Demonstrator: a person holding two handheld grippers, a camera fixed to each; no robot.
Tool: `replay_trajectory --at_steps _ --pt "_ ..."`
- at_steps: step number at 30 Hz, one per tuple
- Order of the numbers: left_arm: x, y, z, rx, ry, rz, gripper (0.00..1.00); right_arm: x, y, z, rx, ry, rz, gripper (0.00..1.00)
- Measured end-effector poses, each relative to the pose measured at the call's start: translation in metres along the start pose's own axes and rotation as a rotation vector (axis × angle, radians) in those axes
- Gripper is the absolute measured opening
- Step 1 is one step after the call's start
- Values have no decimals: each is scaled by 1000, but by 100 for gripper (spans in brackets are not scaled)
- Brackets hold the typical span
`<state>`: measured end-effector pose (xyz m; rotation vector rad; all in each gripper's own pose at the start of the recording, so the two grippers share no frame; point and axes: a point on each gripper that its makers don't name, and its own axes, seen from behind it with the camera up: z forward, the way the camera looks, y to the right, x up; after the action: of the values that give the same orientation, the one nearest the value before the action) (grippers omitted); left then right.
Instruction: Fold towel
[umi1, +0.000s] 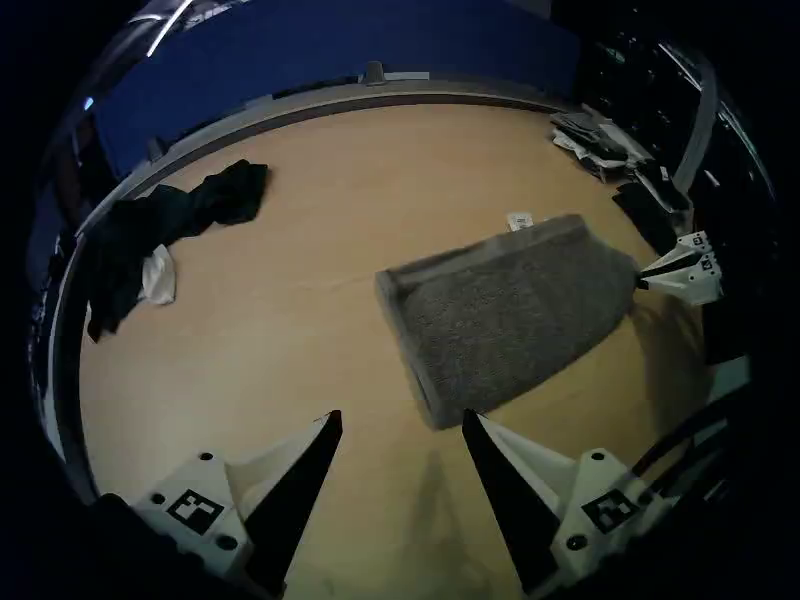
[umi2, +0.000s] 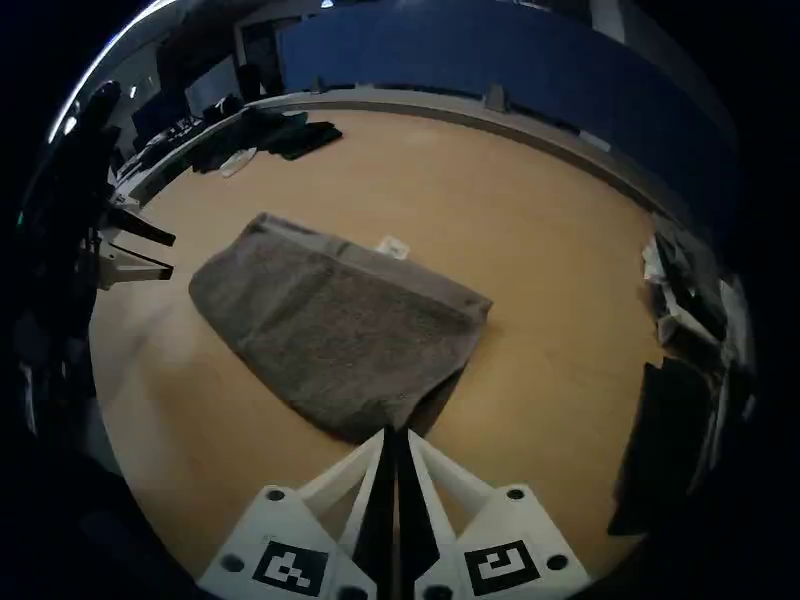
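Pale wooden table (umi1: 300, 330) runs back to a blue partition (umi1: 330, 45); the folded grey towel (umi1: 510, 320) lies mid-table. The right tongs (umi2: 397, 432) are closed, apparently pinching one towel corner. The left tongs (umi1: 401, 415) stand open just short of its near edge, holding nothing. For a clean fold, the left pair should probably take the matching corner so both lift level and the edges meet square. Crumpled dark clothes (umi1: 170, 225) lie well apart at far left, stacked cloths (umi1: 600, 140) at far right; neither seems to obstruct.
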<state>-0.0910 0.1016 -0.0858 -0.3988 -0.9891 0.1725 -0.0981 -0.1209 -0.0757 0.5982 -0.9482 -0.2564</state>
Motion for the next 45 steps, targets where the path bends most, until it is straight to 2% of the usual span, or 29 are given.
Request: replay_trajectory --at_steps 15,31,45 --pt "-2 -14 -10 15 15 -10 89 34 -6 -8 2 38 -57 1" --pt "-12 -35 -24 26 29 -33 89 81 -18 -17 3 76 -175 1" --pt "-26 -49 -34 29 35 -55 89 108 -35 -17 8 85 -257 1"
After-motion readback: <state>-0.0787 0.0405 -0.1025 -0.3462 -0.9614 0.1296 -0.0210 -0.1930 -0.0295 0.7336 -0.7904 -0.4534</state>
